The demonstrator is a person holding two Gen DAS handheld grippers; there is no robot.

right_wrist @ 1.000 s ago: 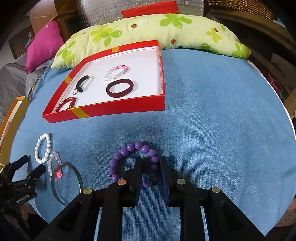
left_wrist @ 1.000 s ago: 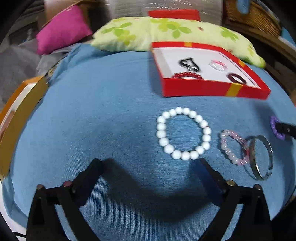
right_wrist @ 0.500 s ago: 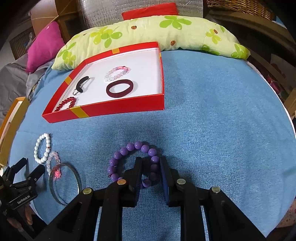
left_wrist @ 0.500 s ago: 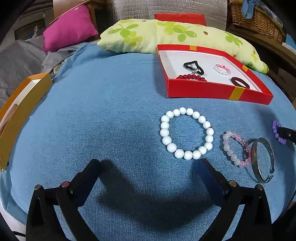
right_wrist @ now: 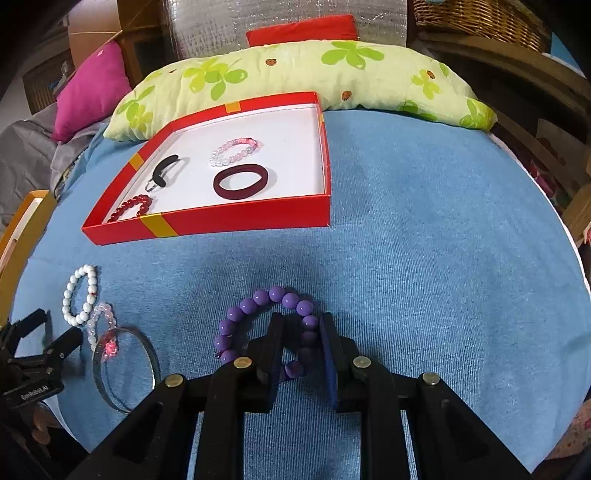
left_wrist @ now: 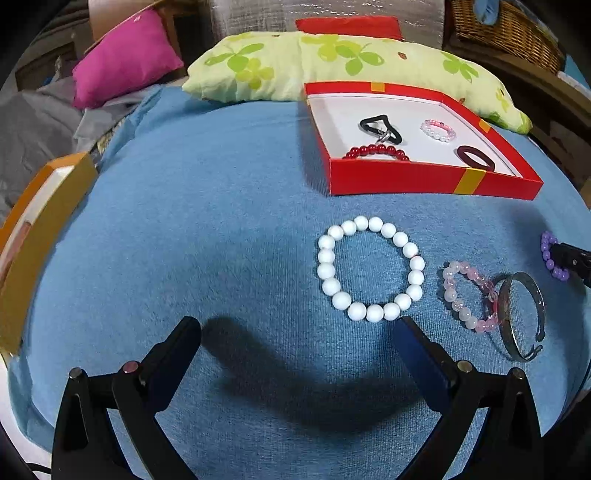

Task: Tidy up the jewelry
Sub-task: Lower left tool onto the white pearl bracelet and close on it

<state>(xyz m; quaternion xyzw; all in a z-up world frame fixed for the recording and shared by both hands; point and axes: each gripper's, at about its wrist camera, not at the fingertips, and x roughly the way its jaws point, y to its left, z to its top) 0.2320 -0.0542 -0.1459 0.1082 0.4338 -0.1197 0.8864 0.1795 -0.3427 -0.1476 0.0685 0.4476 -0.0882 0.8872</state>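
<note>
My right gripper [right_wrist: 301,325] is shut on the right side of a purple bead bracelet [right_wrist: 258,325] on the blue cloth. It also shows at the right edge of the left wrist view [left_wrist: 552,254]. My left gripper [left_wrist: 295,332] is open and empty, just short of a white bead bracelet [left_wrist: 369,267]. A pink bead bracelet [left_wrist: 467,295] and a silver bangle [left_wrist: 521,314] lie to its right. A red tray [right_wrist: 221,219] holds a red bead bracelet [right_wrist: 135,206], a black hair tie [right_wrist: 166,168], a pink bracelet [right_wrist: 232,151] and a maroon band [right_wrist: 240,181].
A green floral pillow [right_wrist: 295,74] lies behind the tray, with a magenta cushion [left_wrist: 122,59] at far left. An orange box [left_wrist: 33,229] sits at the left edge of the cloth. A wicker basket [right_wrist: 480,18] stands at the back right.
My left gripper has drawn back and tilted, so the white bracelet sits lower in its view. My right gripper has stayed shut on the purple bracelet and lifted slightly.
</note>
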